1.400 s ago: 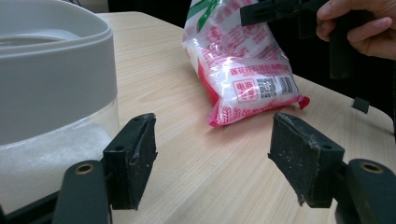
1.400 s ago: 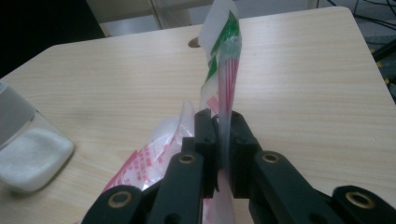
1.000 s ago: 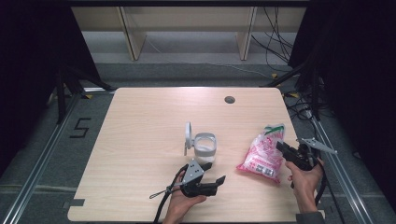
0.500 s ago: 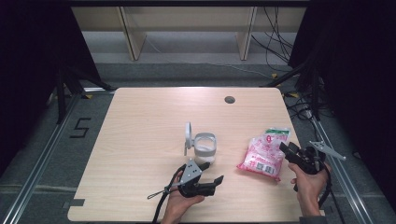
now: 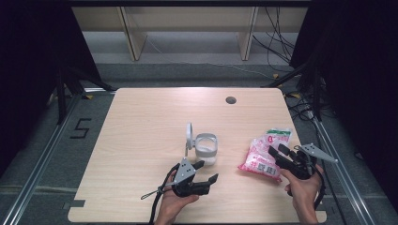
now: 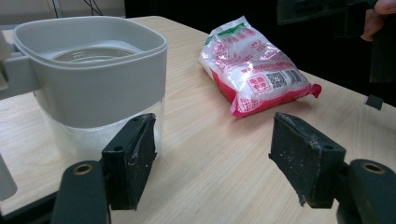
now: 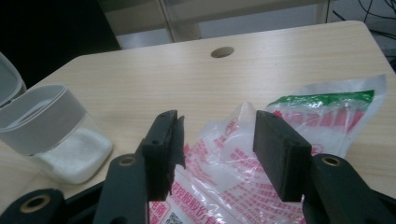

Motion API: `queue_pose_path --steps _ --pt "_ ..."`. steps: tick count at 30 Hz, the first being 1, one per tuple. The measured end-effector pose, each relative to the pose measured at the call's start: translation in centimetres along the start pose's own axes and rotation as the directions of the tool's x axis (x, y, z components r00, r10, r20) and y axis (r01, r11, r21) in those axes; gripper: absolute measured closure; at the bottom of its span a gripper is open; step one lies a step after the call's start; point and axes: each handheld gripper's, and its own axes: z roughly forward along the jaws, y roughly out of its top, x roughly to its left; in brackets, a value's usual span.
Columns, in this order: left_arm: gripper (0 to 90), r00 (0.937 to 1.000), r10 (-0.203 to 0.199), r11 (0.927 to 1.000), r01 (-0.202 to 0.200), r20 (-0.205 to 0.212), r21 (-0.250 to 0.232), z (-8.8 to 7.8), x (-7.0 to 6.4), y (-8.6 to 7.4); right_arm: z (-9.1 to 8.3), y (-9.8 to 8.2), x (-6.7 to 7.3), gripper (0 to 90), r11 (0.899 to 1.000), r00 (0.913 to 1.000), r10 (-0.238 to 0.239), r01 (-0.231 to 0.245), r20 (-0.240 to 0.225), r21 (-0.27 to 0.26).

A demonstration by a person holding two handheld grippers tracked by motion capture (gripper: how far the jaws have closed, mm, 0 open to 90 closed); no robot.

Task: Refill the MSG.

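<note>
The pale wooden table with rounded corners carries a small round cable hole near its far edge. On its near right part lies a clear plastic bag printed in pink and red with a green band at its far end, flat on the wood and holding white granules. Near the table's middle stands a square clear jar with a grey collar, a layer of white granules at its bottom; its grey lid stands hinged upright at the jar's left side.

The right gripper, held in the person's right hand, sits over the near right end of the bag. Its jaws have just been opening; in the right gripper view they stand apart above the bag and neither pad presses on it.

The left gripper, held in the left hand, lies low in front of the jar, jaws wide apart and gripping nothing. In the left gripper view one pad stands just in front of the jar wall; whether they touch cannot be told.
</note>
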Motion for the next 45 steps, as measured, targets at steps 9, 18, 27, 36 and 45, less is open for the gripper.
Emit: queue_pose_path --steps 9,18,27,36,45 --pt "30.4 0.9995 0.012 0.9999 -0.011 -0.030 0.005 -1.2 0.7 -0.1 0.0 -0.3 1.5 49.0 0.997 0.9975 -0.057 0.059 -0.042 0.053" --pt "30.3 0.9975 0.014 0.9998 -0.013 -0.069 0.015 -2.8 1.7 -0.2 0.4 -0.9 2.4 45.1 0.993 0.9934 -0.088 0.093 -0.074 0.070" --pt "30.8 0.9937 -0.004 1.0000 0.004 -0.112 0.003 -4.2 3.1 0.0 0.6 -1.5 3.3 43.1 0.987 0.9897 -0.088 0.101 -0.113 0.121" --pt "33.7 0.9884 0.020 0.9998 -0.020 -0.151 0.004 -5.2 4.4 0.3 0.9 -2.0 3.8 40.8 0.982 0.9849 -0.112 0.129 -0.132 0.134" --pt "50.8 0.9913 0.001 0.9999 -0.003 -0.131 -0.016 -5.4 5.2 0.4 0.6 -2.2 4.3 41.1 0.971 0.9798 -0.159 0.177 -0.122 0.160"
